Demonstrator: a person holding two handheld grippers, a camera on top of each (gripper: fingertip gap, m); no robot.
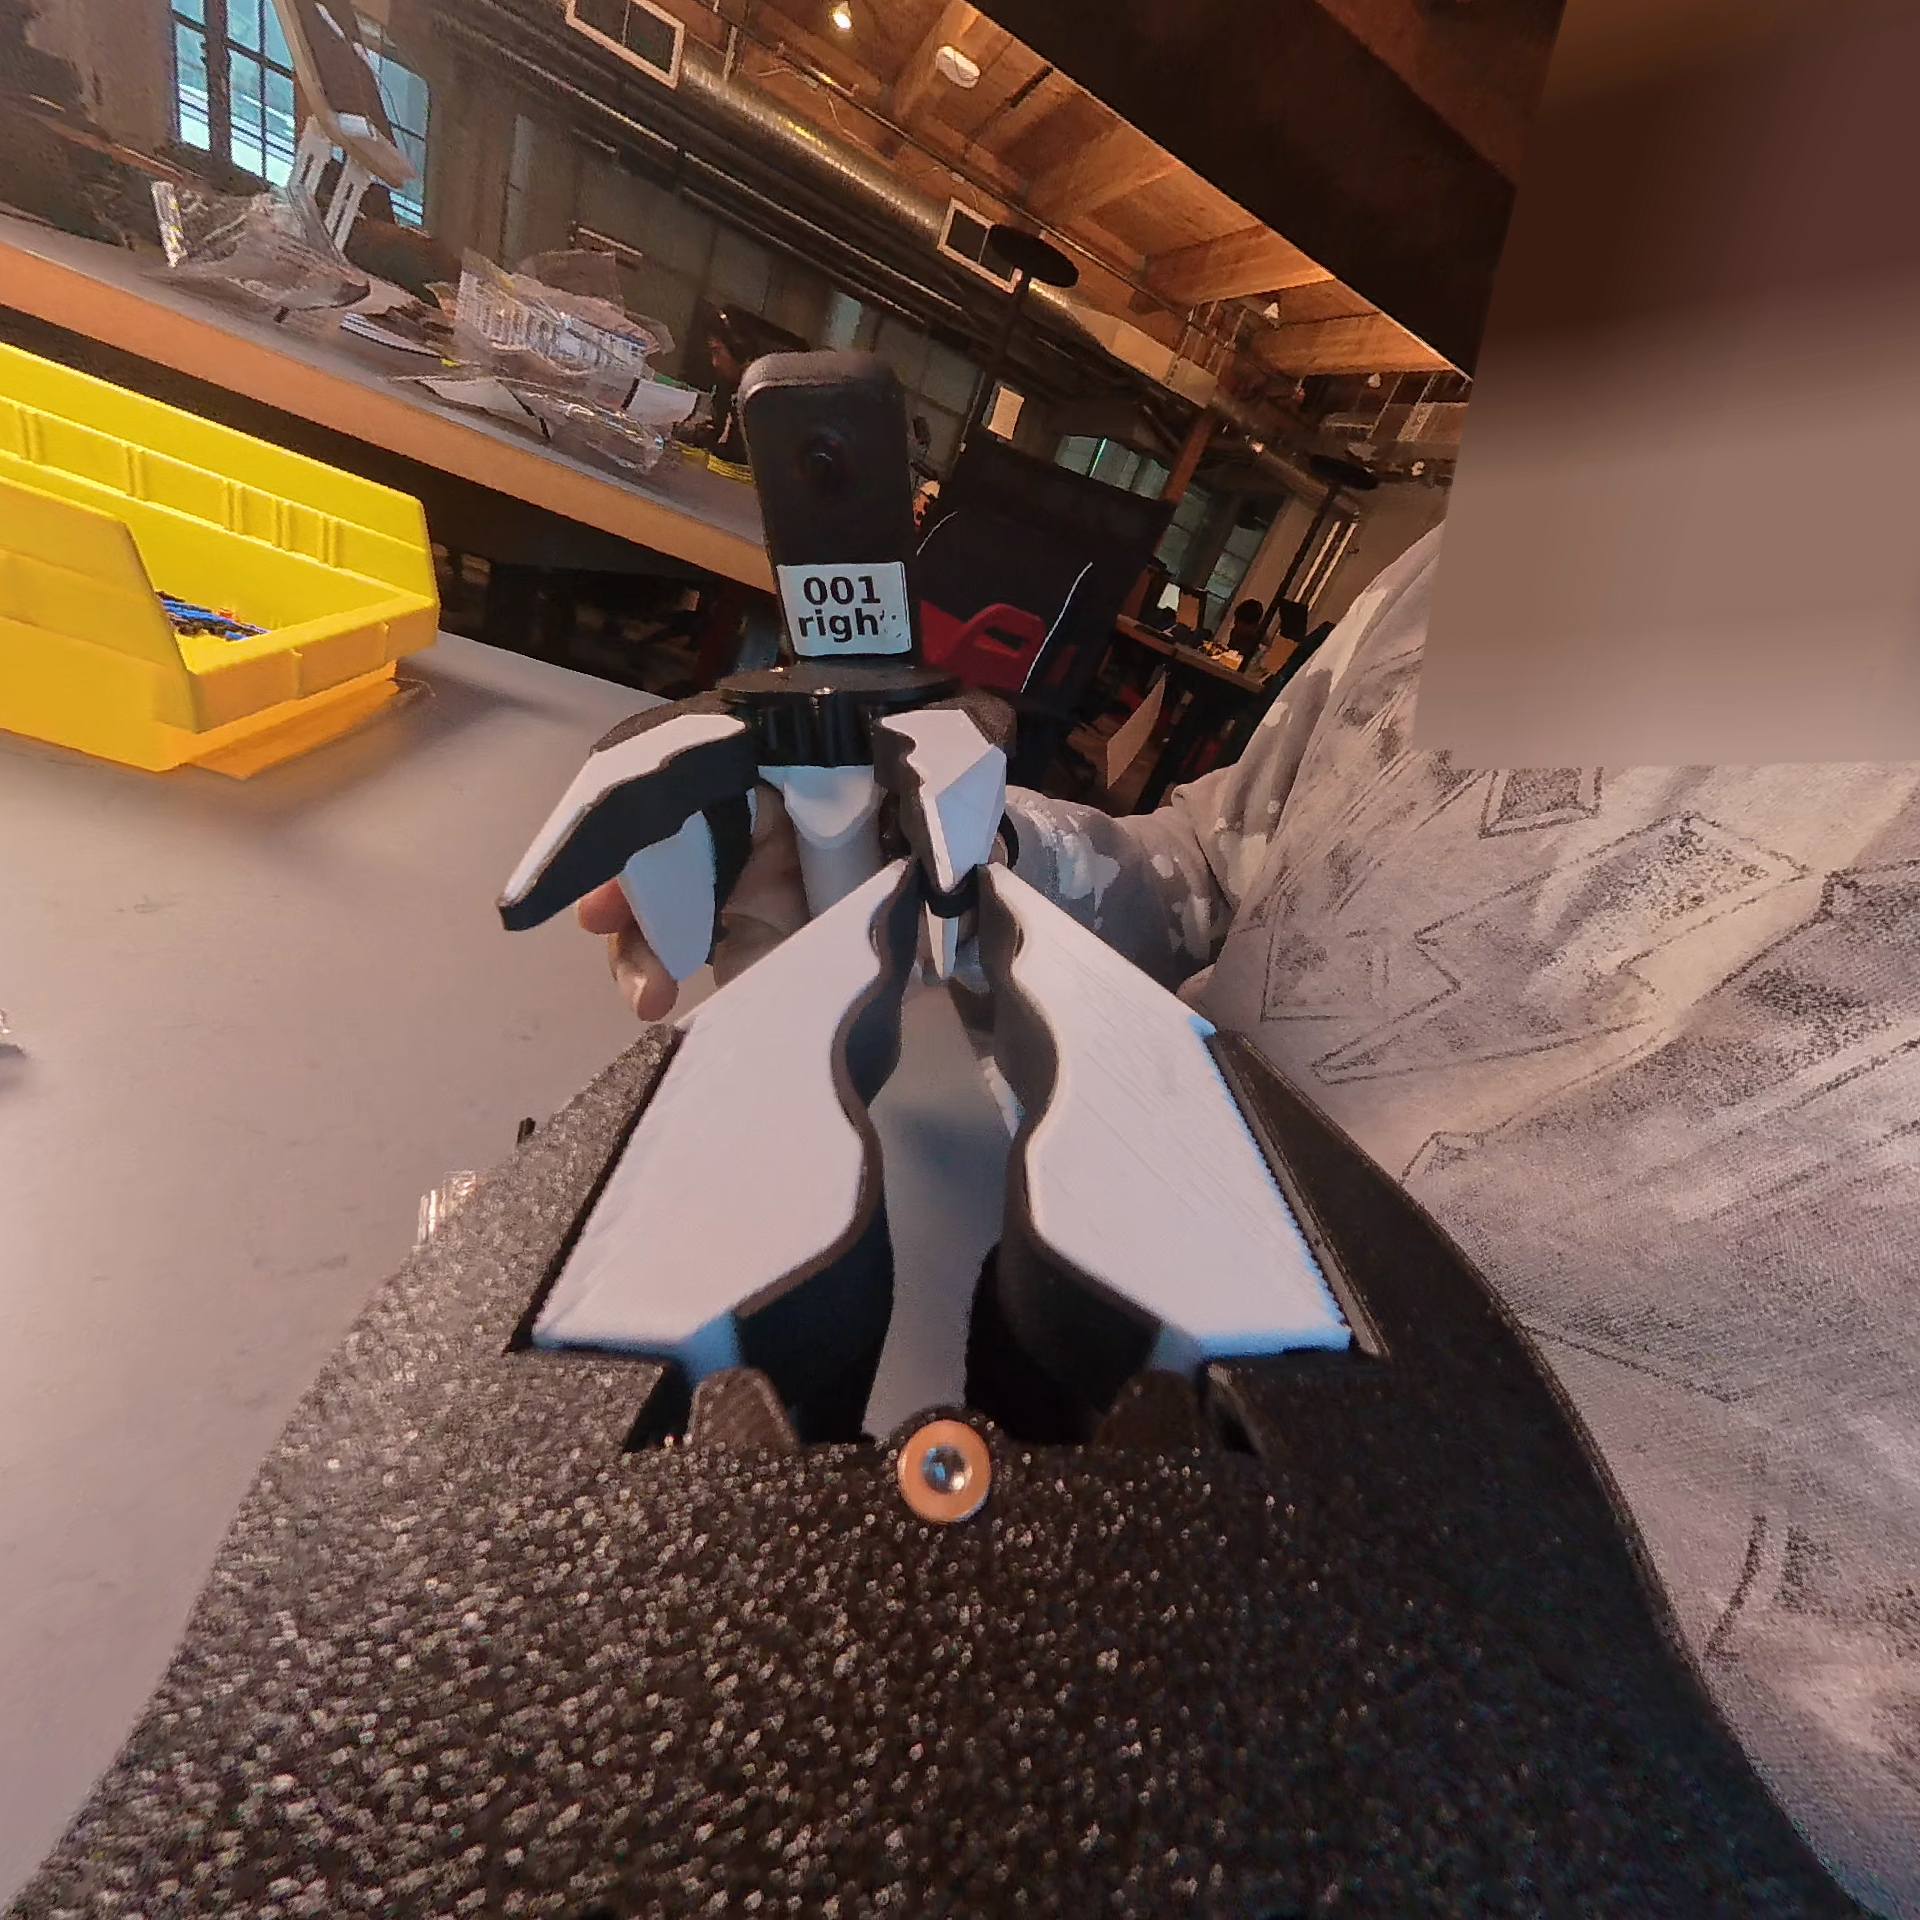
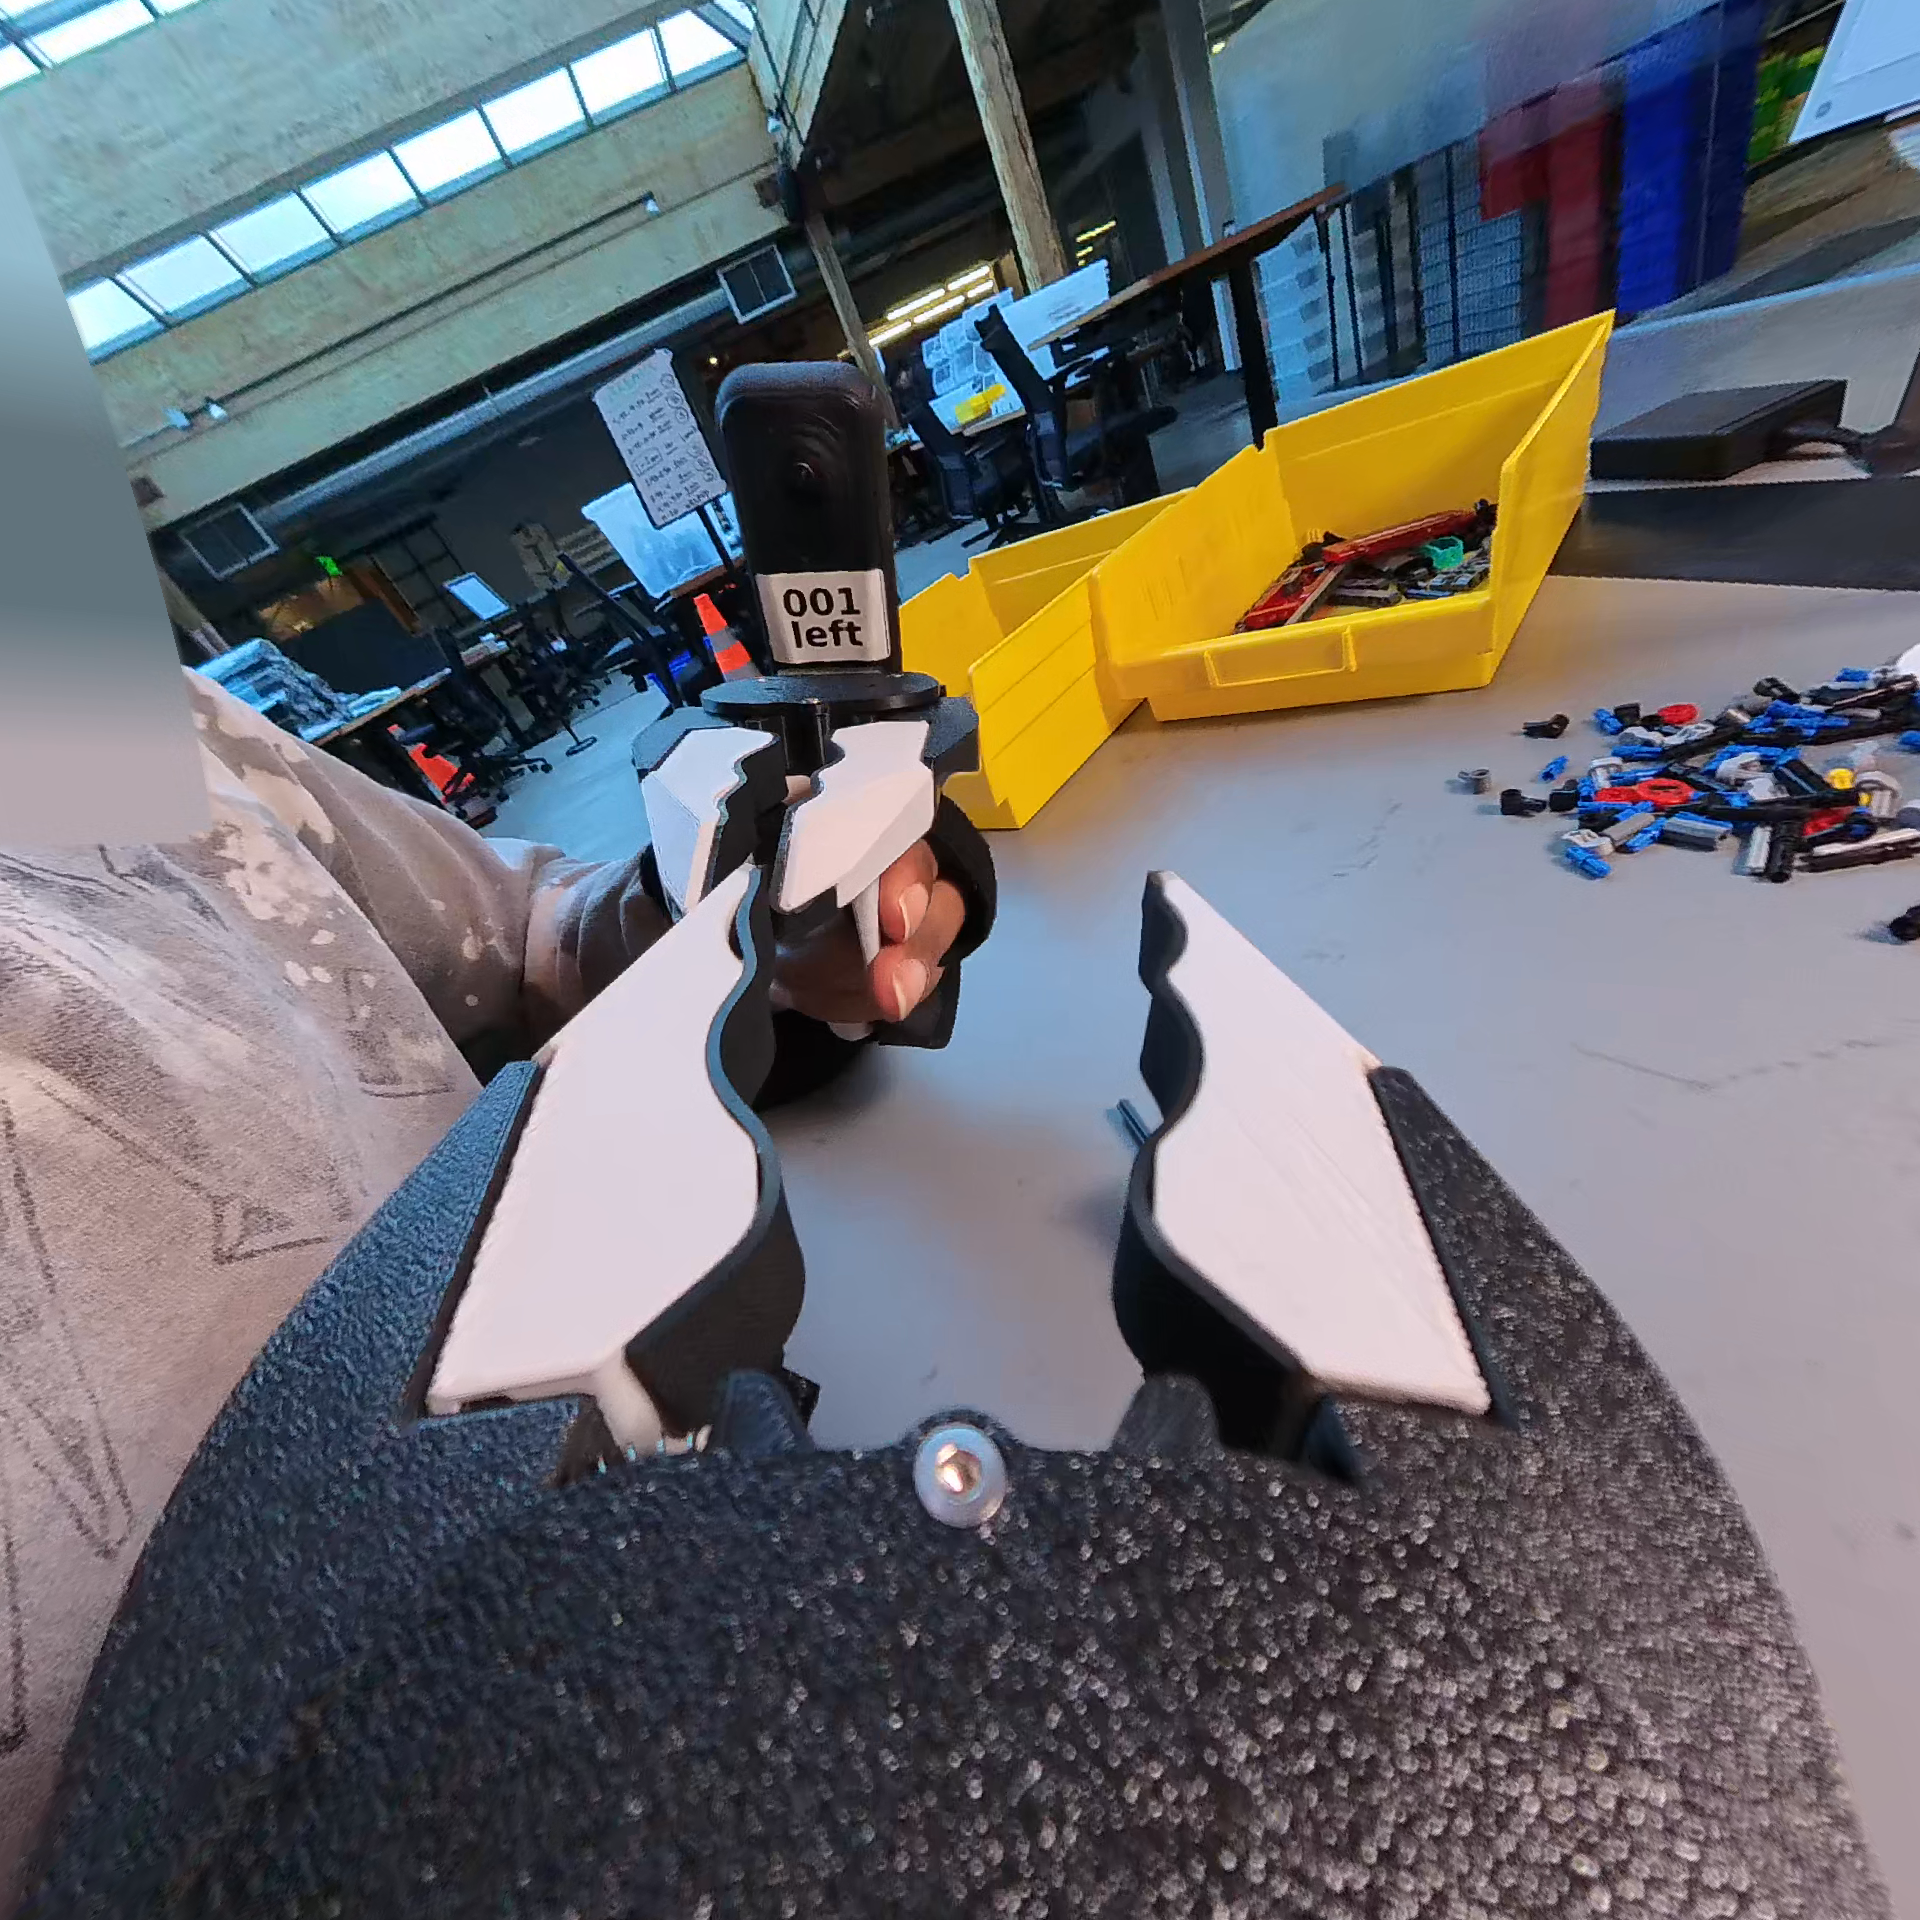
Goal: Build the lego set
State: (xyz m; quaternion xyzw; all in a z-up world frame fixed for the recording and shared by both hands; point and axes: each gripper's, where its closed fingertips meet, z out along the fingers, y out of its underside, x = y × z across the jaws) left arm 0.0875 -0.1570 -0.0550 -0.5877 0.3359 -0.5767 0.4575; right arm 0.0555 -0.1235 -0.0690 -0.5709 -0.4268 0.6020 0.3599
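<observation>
In the left wrist view, the left gripper (image 1: 948, 883) has its two white fingers drawn close together, tips almost meeting, with only a narrow gap between them and nothing held. It points across the grey table (image 1: 260, 1039) straight at the right gripper (image 1: 727, 914), which faces back with its fingers spread apart and empty; a person's hand (image 1: 665, 935) grips its handle, and a patterned grey sleeve (image 1: 1558, 1039) fills the space to the right. Ahead and to the left of the left gripper sits a yellow bin (image 1: 208, 582) with small lego pieces inside.

In the right wrist view, the right gripper (image 2: 951, 883) stands wide apart and holds nothing, hovering over the bare table (image 2: 1351, 987). A small dark pin (image 2: 1130, 1120) lies on the table just beside the inner edge of its right finger. Ahead and to the left, the left gripper (image 2: 769, 862) faces it. Ahead and to the right, two yellow bins (image 2: 1351, 582) sit side by side, one holding red and dark pieces. Farther right lies a scattered pile of lego pieces (image 2: 1725, 769), blue, black, red and grey.
</observation>
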